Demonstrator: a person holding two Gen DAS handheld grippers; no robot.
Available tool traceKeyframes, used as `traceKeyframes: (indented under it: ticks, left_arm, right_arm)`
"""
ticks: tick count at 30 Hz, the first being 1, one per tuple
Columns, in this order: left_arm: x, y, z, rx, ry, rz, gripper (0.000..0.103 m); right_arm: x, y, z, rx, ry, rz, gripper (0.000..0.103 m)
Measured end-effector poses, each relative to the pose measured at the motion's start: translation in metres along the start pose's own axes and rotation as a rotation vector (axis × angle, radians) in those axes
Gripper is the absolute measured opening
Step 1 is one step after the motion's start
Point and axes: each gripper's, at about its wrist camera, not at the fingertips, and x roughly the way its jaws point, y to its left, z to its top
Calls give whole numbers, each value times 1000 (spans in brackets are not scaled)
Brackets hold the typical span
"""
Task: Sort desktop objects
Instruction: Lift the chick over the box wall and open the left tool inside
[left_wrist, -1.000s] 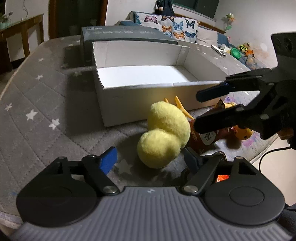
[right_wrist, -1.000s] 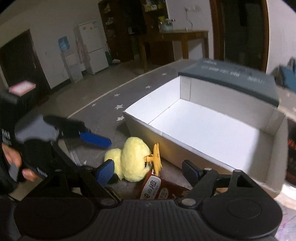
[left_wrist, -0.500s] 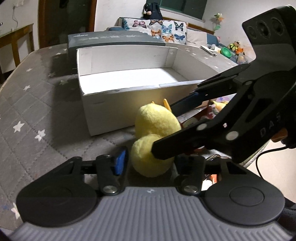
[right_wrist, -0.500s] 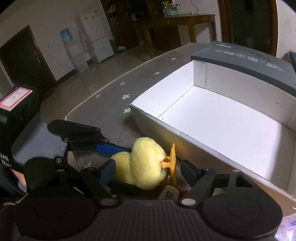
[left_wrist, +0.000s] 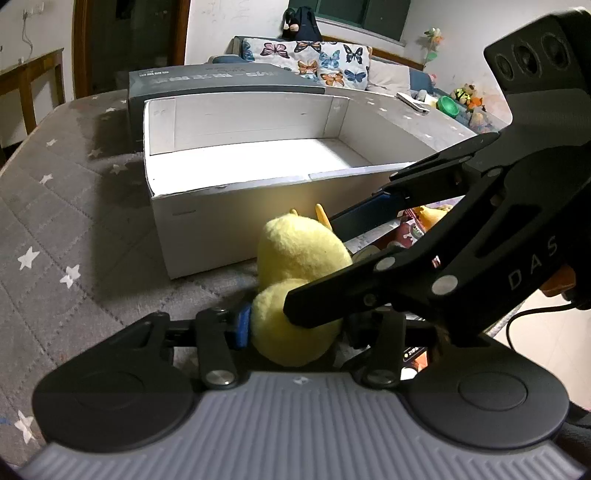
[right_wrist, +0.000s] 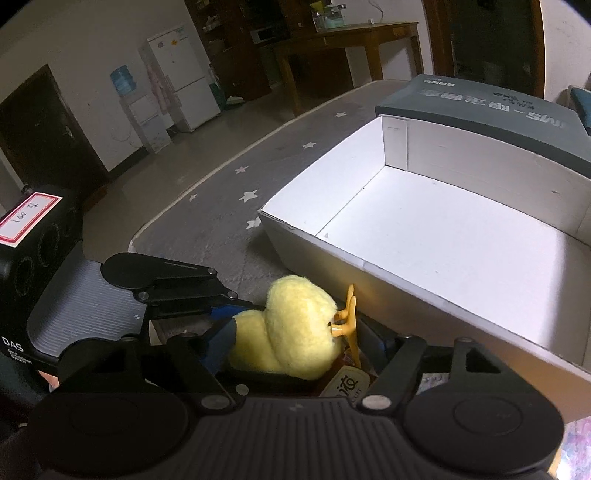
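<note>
The yellow plush duck (left_wrist: 295, 258) lies on the grey star-print cloth (left_wrist: 55, 229), just in front of the near wall of the white box (left_wrist: 207, 218). The left gripper (left_wrist: 291, 328) is clamped on the plush's lower lobe: its blue pad (left_wrist: 242, 325) presses into the fluff on one side, and the other finger is mostly hidden behind the right gripper's arm, which crosses in front of it.

The right gripper (right_wrist: 295, 343) reaches in from the other side, its two fingers straddling the upper lobe. In the right wrist view, its blue-tipped finger (right_wrist: 218, 343) lies against the plush while the other finger sits apart by the orange feet (right_wrist: 347, 314) (so it reads as spread around the toy, not squeezing it).

A snack packet (right_wrist: 347, 384) with printed characters lies under the plush's feet, touching them. More colourful items show past the right gripper in the left wrist view, too hidden to name.

The box stands open, its white floor bare and brightly lit. A dark grey lid (left_wrist: 221, 81) with white lettering lies right behind it, against the far wall.
</note>
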Motion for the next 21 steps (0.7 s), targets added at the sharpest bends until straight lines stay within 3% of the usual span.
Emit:
traceKeyframes:
  ticks: [12,21]
  left_arm:
    - [-42,-9,24,13,-89,-8,46]
    - [-28,-6,86,56,-188,34,46]
  right_arm:
    - [-26,11,11,-10,-61,35,73]
    - [-67,3,49,-36,-234,-1,74]
